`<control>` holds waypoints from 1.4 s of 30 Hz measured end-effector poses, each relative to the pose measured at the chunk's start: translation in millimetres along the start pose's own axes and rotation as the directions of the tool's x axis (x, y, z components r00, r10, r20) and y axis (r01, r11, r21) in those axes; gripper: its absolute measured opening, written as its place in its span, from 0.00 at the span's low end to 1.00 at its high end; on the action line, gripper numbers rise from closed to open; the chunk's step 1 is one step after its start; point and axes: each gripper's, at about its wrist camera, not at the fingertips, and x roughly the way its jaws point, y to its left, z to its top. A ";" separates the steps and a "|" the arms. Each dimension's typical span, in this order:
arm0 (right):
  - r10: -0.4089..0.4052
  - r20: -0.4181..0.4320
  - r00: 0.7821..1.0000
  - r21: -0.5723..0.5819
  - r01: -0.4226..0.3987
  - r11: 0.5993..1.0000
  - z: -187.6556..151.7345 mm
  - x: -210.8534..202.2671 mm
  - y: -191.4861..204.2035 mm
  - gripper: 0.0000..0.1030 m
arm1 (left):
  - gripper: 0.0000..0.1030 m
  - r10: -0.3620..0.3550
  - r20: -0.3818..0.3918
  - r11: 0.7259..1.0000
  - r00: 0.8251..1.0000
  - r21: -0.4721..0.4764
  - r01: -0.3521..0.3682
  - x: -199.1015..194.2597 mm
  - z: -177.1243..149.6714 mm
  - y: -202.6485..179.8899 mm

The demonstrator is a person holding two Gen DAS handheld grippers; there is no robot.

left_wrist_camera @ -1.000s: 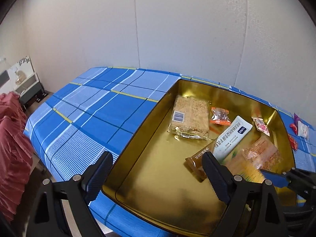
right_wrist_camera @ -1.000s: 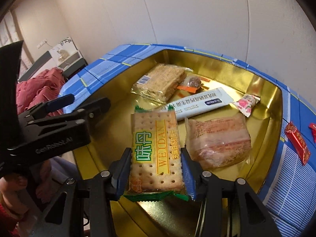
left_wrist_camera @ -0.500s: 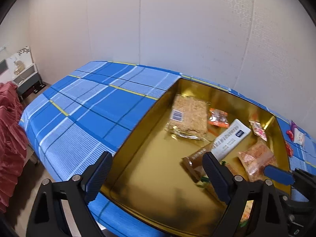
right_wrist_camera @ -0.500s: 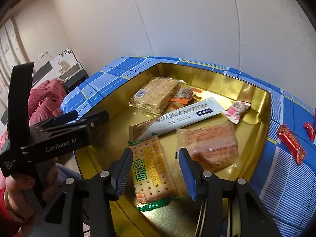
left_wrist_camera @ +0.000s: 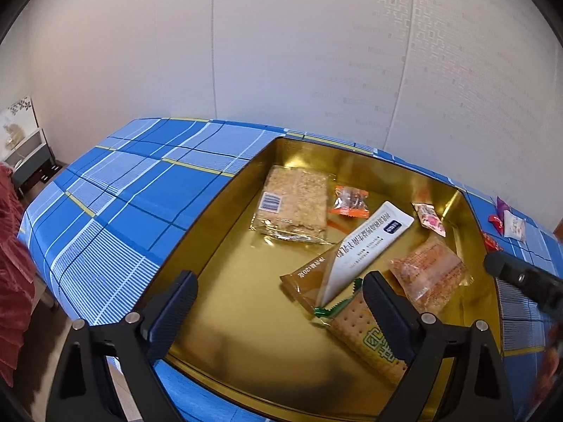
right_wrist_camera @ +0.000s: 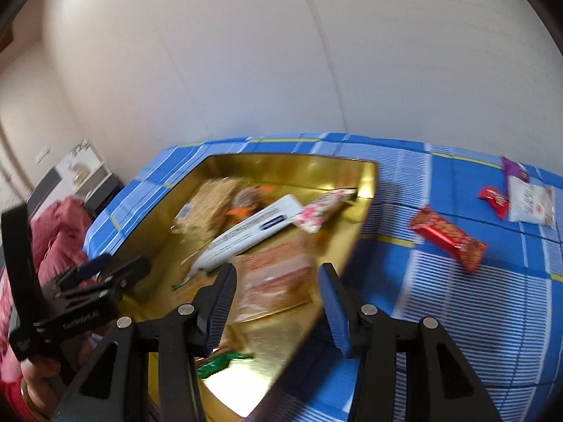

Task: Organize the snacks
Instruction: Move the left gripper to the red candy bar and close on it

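A gold tray (left_wrist_camera: 218, 256) sits on the blue plaid table and holds several snacks. The green-edged cracker pack (left_wrist_camera: 366, 337) lies at its near right, beside a white sachet (left_wrist_camera: 369, 242) and an orange-brown cake pack (left_wrist_camera: 429, 274). My left gripper (left_wrist_camera: 281, 311) is open and empty over the tray's near edge. My right gripper (right_wrist_camera: 278, 302) is open and empty above the tray's right rim (right_wrist_camera: 352, 246); the cracker pack's green end (right_wrist_camera: 218, 364) shows below it. A red bar (right_wrist_camera: 450, 239), a small red candy (right_wrist_camera: 494, 200), a white packet (right_wrist_camera: 531, 204) and a purple packet (right_wrist_camera: 515, 168) lie on the cloth to the right.
A large oat bar (left_wrist_camera: 292, 200), an orange candy (left_wrist_camera: 352, 202) and a pink candy (left_wrist_camera: 431, 218) lie at the tray's far side. White walls stand behind the table. Red fabric (left_wrist_camera: 14, 263) and a low cabinet (left_wrist_camera: 24, 154) are at the left.
My right gripper let go of the cracker pack, which now lies in the tray. It has opened wider, pulled back and swung right toward the loose snacks. The left gripper rose slightly.
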 end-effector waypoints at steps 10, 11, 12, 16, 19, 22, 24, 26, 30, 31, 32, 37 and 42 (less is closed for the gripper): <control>-0.094 0.012 0.996 0.164 0.091 0.982 -0.1 -19.5 -48.7 0.47 | 0.93 -0.056 0.020 0.998 0.998 0.023 0.056 -10.8 -1.8 -13.5; -0.122 0.004 0.993 0.193 0.119 0.974 -1.2 -21.2 -57.8 0.47 | 0.93 -0.075 0.028 0.997 0.997 0.030 0.074 -14.4 -1.3 -18.3; -0.136 -0.005 0.991 0.218 0.134 0.967 -3.6 -22.8 -65.2 0.47 | 0.93 -0.088 0.035 0.995 0.995 0.038 0.087 -17.1 -0.6 -23.2; -0.206 -0.079 0.975 0.385 0.220 0.896 -14.4 -26.6 -109.6 0.47 | 0.93 -0.136 0.035 0.985 0.990 0.107 0.131 -28.9 4.3 -58.4; -0.274 -0.098 0.957 0.464 0.287 0.838 -20.2 -39.7 -136.9 0.47 | 0.93 -0.210 -0.008 0.969 0.978 0.129 0.209 -35.3 9.2 -89.5; -0.382 -0.127 0.915 0.480 0.394 0.784 -24.0 -56.2 -153.9 0.47 | 0.93 -0.294 -0.052 0.944 0.955 0.143 0.298 -42.3 16.9 -127.1; -0.422 -0.137 0.896 0.497 0.431 0.753 -28.2 -67.2 -164.7 0.47 | 0.93 -0.346 -0.076 0.925 0.935 0.138 0.354 -45.9 24.1 -150.9; -0.424 -0.129 0.897 0.535 0.422 0.732 -33.6 -81.0 -177.8 0.47 | 0.93 -0.407 -0.113 0.898 0.906 0.133 0.420 -45.7 30.6 -177.4; -0.460 -0.124 0.879 0.556 0.446 0.702 -38.5 -99.9 -192.4 0.47 | 0.92 -0.415 -0.222 0.897 0.882 0.063 0.438 -21.6 38.1 -222.4; -0.468 -0.124 0.875 0.561 0.451 0.694 -39.8 -104.3 -196.3 0.47 | 0.91 -0.410 -0.239 0.901 0.881 0.044 0.431 -14.5 39.0 -227.4; -0.466 -0.119 0.877 0.572 0.444 0.690 -41.0 -108.0 -200.1 0.47 | 0.91 -0.403 -0.267 0.907 0.875 0.007 0.420 -3.7 39.3 -234.4; -0.434 -0.110 0.894 0.623 0.402 0.671 -49.2 -120.3 -211.7 0.47 | 0.80 -0.325 -0.362 0.945 0.874 -0.076 0.319 41.5 33.0 -261.5; -0.403 -0.094 0.911 0.647 0.363 0.670 -52.9 -123.3 -215.8 0.47 | 0.64 -0.279 -0.423 0.960 0.862 -0.087 0.268 77.6 27.8 -281.9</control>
